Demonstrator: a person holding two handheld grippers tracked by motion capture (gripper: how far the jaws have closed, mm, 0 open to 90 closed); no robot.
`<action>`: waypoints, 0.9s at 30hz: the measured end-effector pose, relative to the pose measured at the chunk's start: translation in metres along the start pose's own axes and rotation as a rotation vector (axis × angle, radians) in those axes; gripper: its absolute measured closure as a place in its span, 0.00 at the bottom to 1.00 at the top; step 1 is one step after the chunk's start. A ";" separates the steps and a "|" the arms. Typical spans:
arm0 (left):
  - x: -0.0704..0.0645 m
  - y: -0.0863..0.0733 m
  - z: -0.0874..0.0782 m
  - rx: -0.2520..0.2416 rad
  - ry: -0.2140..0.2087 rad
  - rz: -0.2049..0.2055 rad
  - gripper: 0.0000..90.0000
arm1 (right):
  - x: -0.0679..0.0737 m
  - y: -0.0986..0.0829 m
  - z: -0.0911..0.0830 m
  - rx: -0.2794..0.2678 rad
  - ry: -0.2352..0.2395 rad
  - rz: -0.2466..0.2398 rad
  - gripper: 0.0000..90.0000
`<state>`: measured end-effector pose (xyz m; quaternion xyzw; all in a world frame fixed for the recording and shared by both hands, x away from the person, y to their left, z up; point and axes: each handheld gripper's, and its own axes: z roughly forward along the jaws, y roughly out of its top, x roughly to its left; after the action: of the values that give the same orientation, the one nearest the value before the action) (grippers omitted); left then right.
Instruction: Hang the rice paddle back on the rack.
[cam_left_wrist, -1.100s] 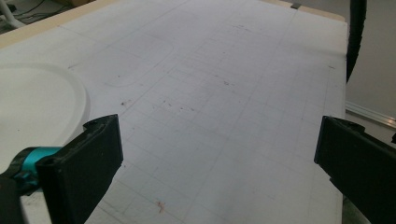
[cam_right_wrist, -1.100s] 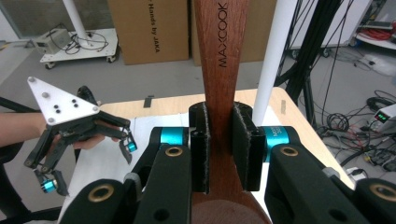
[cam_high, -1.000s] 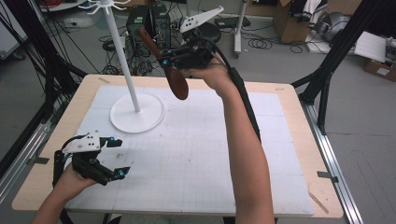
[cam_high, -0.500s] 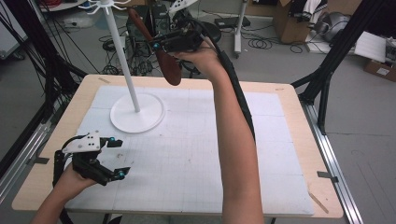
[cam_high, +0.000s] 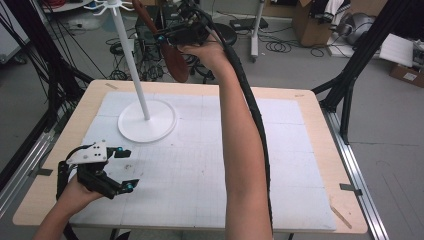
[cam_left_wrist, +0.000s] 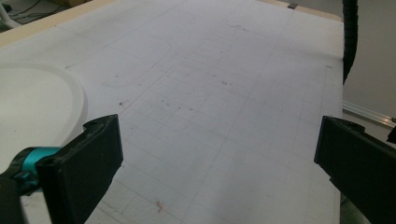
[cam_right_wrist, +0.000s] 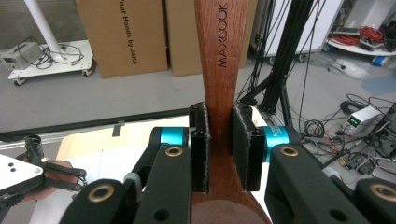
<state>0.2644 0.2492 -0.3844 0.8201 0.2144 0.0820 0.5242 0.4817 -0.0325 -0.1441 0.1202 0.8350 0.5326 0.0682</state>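
1. Our right gripper (cam_high: 170, 36) is shut tight on the neck of a wooden spoon (cam_high: 176, 61). We see both jaws press the wood from each side in the right gripper view, just above the bowl of the spoon (cam_right_wrist: 219, 56).
2. A second ago the spoon hung lower, over the far edge of the table (cam_high: 310, 145). Now we have lifted it higher and a bit toward the far left, so its handle tip is up near the hooks at the top of the white stand (cam_high: 135, 75).
3. We think this means we are about to hang the spoon on a hook. We judge that the lift is nearly done and that lining it up comes next.
4. Our left gripper (cam_high: 122, 167) has stayed by the near left corner of the table. Its jaws are wide open and hold nothing, as the left gripper view shows over the white mat (cam_left_wrist: 224, 93).
5. The stand's round base (cam_high: 147, 121) sits near the far left corner. The middle and right of the table have lots of open room.
6. The pole is close to the spoon, so we should watch for a bump there.
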 end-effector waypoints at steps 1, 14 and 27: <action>0.000 0.000 0.000 0.001 -0.001 -0.001 0.02 | -0.001 0.000 0.000 0.001 -0.005 -0.003 0.87; -0.001 0.000 0.001 0.007 -0.008 0.005 0.02 | -0.002 0.001 0.008 0.008 -0.006 -0.002 0.87; -0.002 0.000 0.002 0.005 -0.015 0.001 0.02 | -0.005 0.003 0.016 0.017 -0.013 -0.002 0.87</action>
<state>0.2632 0.2469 -0.3848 0.8220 0.2104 0.0757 0.5238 0.4902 -0.0187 -0.1481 0.1237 0.8392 0.5245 0.0731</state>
